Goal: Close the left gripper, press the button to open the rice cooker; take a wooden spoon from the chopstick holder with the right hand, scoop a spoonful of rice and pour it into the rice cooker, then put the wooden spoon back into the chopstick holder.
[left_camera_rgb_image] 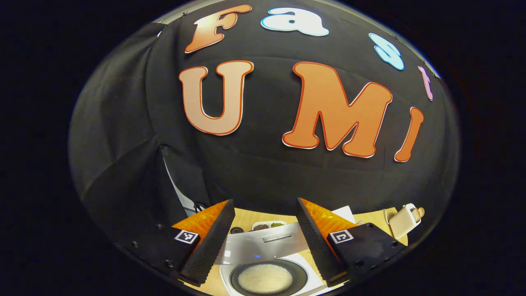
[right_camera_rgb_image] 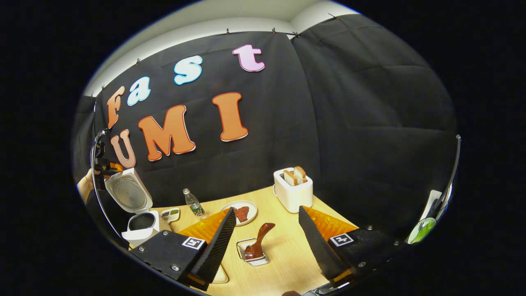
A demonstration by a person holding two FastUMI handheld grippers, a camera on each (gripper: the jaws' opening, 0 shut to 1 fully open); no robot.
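Note:
The white rice cooker stands open at the table's left, its lid tilted up. In the left gripper view I look down into its dark pot, where white rice lies, with the silver inner lid behind. My left gripper hovers open above the cooker and holds nothing; it also appears above the lid, with a hand behind it. A brown wooden spoon leans in the wire chopstick holder on the table. My right gripper is open just short of it, empty.
A white toaster with bread slices stands at the back of the wooden table. A plate with dark food, a small water bottle and a compartment dish sit between the toaster and the cooker. A pale object lies under my right gripper's left finger.

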